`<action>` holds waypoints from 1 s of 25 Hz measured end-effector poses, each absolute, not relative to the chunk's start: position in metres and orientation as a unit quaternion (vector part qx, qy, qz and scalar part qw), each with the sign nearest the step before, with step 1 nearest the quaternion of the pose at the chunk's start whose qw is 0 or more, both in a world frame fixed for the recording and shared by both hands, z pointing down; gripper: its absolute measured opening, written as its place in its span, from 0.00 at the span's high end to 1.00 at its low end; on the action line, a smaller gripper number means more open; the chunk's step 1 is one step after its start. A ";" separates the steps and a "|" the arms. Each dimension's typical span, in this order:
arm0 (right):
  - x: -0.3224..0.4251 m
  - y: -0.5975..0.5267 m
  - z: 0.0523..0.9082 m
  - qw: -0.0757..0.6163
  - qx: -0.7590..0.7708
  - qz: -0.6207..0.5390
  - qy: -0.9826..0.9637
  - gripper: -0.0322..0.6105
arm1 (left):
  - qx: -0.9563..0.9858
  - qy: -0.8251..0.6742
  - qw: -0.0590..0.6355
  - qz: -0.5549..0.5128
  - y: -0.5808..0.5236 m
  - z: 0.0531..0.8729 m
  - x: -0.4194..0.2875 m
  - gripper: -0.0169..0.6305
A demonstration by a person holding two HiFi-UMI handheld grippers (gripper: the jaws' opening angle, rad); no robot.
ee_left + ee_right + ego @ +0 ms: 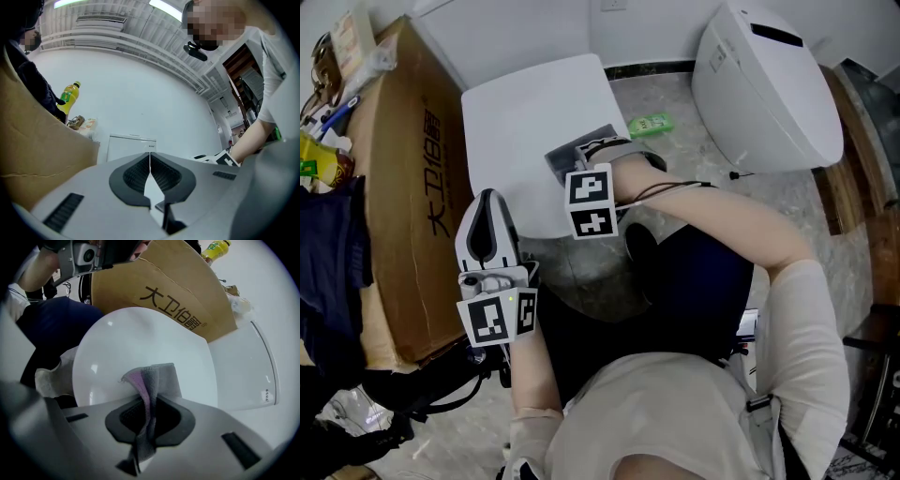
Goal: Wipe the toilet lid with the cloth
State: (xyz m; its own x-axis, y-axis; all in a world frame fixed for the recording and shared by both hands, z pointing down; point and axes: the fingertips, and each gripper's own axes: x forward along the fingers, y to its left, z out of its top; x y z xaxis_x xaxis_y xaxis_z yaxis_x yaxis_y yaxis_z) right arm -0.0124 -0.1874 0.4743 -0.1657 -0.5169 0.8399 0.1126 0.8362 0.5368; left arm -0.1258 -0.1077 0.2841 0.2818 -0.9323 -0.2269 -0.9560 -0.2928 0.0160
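The grey cloth (154,380) is gripped by the right claw (149,416) on the toilet lid (520,122). The left claw (150,161) is closed, empty.

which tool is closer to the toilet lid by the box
Right. The right tool is over the toilet lid, holding the cloth on it; the left tool sits off its near edge.

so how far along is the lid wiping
Done: the cloth is clamped in the right gripper. In hand: it is down on the toilet lid. Left: the wiping itself; nothing shows how much is covered. The left gripper is shut, empty.
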 end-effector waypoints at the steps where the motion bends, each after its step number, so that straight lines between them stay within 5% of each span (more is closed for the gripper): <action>1: -0.012 -0.180 0.475 0.632 0.134 -0.247 -0.722 0.88 | -0.798 0.592 0.061 0.097 -0.107 0.284 -0.126 0.95; 14: -0.010 -0.142 0.468 0.637 0.074 -0.172 -0.748 0.88 | -0.794 0.597 0.064 0.094 -0.098 0.283 -0.127 0.95; 25: -0.021 -0.310 0.384 0.567 0.234 -0.332 -0.716 0.87 | -0.779 0.620 0.062 0.076 -0.095 0.290 -0.136 0.95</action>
